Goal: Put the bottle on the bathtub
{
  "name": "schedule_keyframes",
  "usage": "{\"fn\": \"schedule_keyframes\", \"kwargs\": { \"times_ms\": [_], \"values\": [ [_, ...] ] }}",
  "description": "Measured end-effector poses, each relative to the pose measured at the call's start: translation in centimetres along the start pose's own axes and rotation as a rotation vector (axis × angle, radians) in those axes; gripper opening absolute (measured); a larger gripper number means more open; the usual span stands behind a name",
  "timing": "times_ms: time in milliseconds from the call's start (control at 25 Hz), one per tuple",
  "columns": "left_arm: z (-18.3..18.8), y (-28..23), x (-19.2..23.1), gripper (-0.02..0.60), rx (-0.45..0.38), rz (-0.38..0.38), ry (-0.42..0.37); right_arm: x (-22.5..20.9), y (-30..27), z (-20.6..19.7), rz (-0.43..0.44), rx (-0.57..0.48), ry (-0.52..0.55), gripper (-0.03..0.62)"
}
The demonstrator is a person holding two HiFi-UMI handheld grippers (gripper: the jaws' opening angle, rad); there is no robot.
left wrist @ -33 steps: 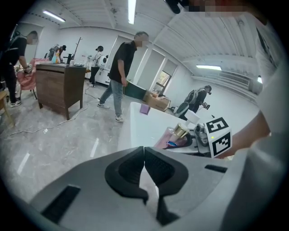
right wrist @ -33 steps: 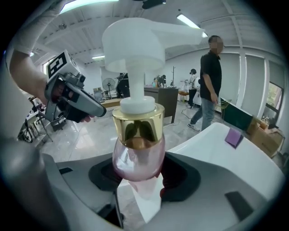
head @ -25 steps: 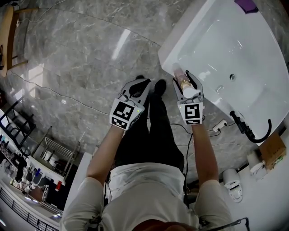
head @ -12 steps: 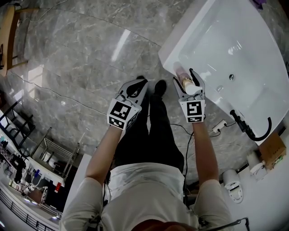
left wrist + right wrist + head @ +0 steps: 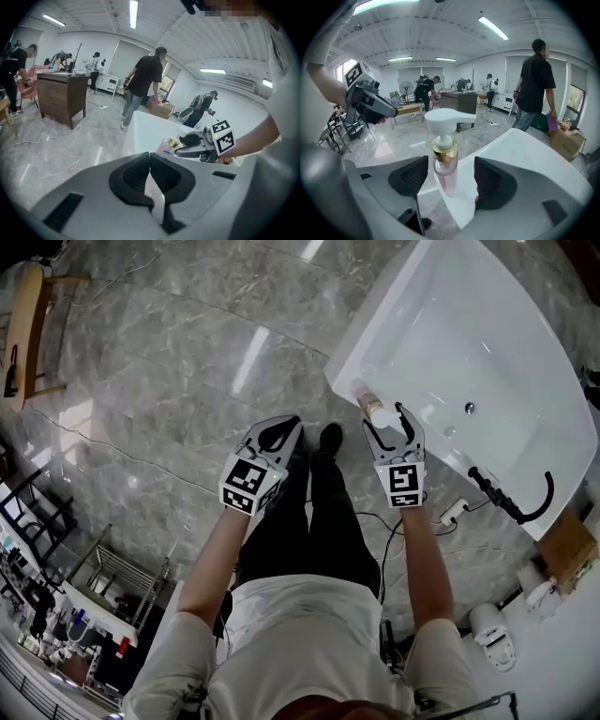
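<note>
A pink pump bottle (image 5: pixel 442 161) with a gold collar and a white pump head stands upright on the corner rim of the white bathtub (image 5: pixel 525 154). My right gripper (image 5: pixel 449 177) is open; its two pads flank the bottle with a gap on each side and do not touch it. From the head view the bottle (image 5: pixel 371 406) stands at the near left corner of the bathtub (image 5: pixel 487 296), just ahead of the right gripper (image 5: pixel 388 426). My left gripper (image 5: pixel 277 431) hovers over the floor, shut and empty; its own view (image 5: pixel 150 174) confirms this.
A black tap with a hose (image 5: pixel 511 502) sits on the tub's near right rim. A power strip and cable (image 5: pixel 454 508) lie on the marble floor below it. My shoes (image 5: pixel 330 437) stand close to the tub. A wooden counter (image 5: pixel 61 96) and several people are farther off.
The right gripper's jaws have opened and let go of the bottle, which now stands alone on the tub's corner. The left gripper has barely moved.
</note>
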State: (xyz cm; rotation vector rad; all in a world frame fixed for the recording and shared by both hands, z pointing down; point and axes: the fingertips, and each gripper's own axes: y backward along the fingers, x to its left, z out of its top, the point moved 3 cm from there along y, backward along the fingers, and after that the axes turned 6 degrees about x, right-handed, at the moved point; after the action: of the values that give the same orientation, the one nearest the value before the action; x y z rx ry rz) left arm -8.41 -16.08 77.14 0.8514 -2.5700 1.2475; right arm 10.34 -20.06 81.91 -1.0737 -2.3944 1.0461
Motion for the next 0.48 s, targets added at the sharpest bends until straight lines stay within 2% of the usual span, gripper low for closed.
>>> {"fn": "schedule_keyframes", "kwargs": {
  "times_ms": [240,480],
  "values": [
    [3.6,3.7,-2.9,0.009,-0.040,-0.009,-0.049,0.0,5.6,1.9,-0.041,-0.014,-0.008,0.301],
    [6.3,7.5,-6.1,0.009,-0.064,-0.011,-0.099,0.4,11.3,5.2,-0.080,-0.069,-0.063,0.301]
  ]
}}
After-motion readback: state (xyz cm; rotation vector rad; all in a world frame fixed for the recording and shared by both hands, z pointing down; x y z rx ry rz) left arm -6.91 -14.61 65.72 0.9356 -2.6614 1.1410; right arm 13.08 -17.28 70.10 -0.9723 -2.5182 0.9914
